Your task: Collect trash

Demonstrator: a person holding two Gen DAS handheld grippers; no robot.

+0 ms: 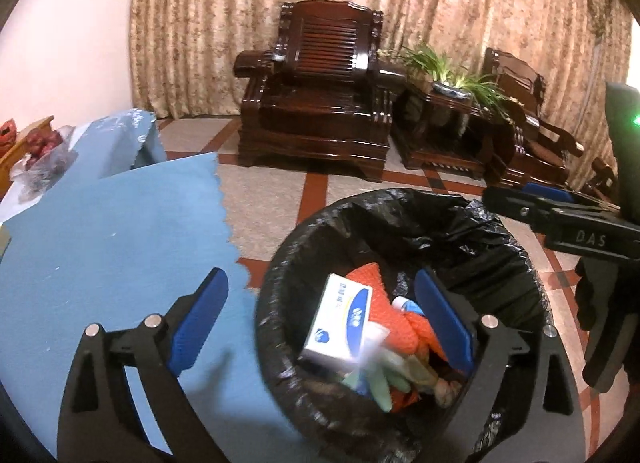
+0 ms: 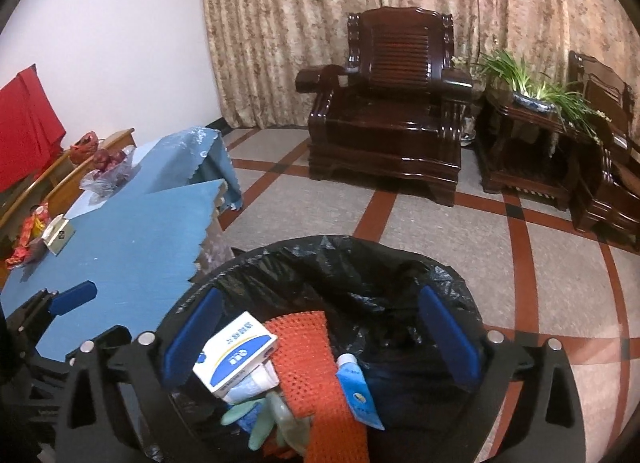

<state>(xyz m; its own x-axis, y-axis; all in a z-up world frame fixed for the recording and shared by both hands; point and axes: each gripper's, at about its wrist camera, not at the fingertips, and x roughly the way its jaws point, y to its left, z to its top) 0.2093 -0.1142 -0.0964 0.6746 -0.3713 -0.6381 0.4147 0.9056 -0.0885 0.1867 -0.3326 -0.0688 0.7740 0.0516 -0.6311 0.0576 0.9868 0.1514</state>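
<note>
- Looking past my claws, the patterned floor [image 2: 440, 231] lies open between the bin and the dark wooden armchair [image 2: 386, 119]; a draped curtain [image 2: 320, 23] closes the far side, and a plant stand [image 2: 528, 135] sits just beside the chair.
- My left side is bounded by the table under a blue cloth [image 1: 100, 243]; its scalloped edge hangs just beside the bin's rim.
- Below both claws stands the bin with a black liner [image 2: 360, 263], mouth open; its crinkled rim runs clear all round.
- My left claw [image 1: 320, 319] is spread wide, nothing between its blue pads; one pad hangs over the cloth, the other over the bin.
- My right claw [image 2: 320, 339] is likewise spread and empty, above the bin.
- Inside lies the trash: an orange mesh [image 2: 316, 375]; a white-and-blue box [image 2: 234, 355]; a blue tube [image 2: 358, 391]; pale green gloves [image 2: 256, 423].
</note>
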